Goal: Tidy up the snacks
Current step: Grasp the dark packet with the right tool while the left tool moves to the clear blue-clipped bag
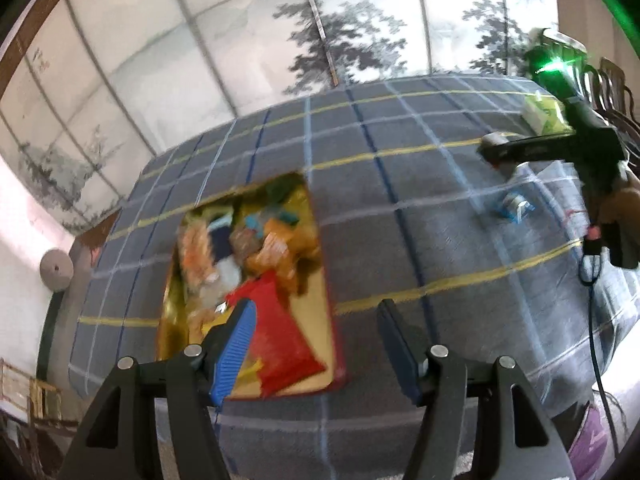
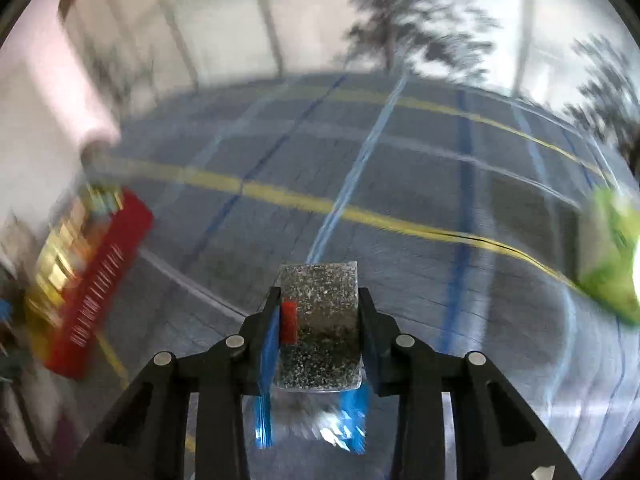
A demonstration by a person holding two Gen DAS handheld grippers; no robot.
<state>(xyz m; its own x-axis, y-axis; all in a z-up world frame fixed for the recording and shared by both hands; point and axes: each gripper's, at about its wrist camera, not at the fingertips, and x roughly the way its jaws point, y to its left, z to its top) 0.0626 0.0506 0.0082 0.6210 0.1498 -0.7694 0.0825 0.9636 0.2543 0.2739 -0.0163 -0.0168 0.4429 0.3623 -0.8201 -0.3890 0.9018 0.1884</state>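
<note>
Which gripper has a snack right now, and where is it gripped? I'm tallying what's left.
The right gripper pinches a speckled snack pack by its two side edges. The left gripper holds nothing.

Left gripper (image 1: 316,344): black angular linkage arms, silver round pivot screws, ribbed blue pads, right gripper (image 2: 318,320): identical build, green indicator light, trailing dark cable

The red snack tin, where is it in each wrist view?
Left wrist: red snack tin sits lower centre-left, open and full of packets, behind the left gripper.
Right wrist: its red wall shows blurred at the left edge.
Shared landmark: the grey plaid tablecloth with yellow lines.
</note>
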